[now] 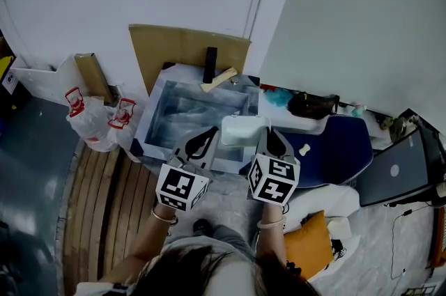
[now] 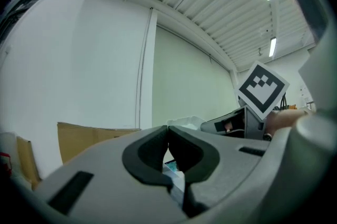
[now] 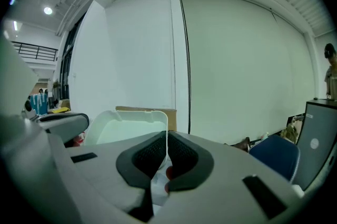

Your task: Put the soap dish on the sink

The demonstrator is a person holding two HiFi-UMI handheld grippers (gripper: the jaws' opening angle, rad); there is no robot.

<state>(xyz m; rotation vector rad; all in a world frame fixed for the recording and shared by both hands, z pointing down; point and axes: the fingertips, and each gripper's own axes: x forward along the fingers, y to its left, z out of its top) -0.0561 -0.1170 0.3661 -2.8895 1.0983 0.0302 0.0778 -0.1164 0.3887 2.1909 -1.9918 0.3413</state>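
Right fingers (image 3: 185, 158) on one soap dish (image 3: 126, 128)

Left tool (image 1: 204, 140) and right tool (image 1: 270, 136): grey shells with black jaw pads (image 3: 152, 157), each topped by a white cube (image 1: 182, 187) of black square markers (a pale bangle (image 1: 164, 216) rings each wrist), dark hair (image 1: 202, 272).

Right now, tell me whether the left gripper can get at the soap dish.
Probably yes: the soap dish, pinched by the right gripper, sits beside the left gripper with nothing between, though that gripper's fingers are shut.
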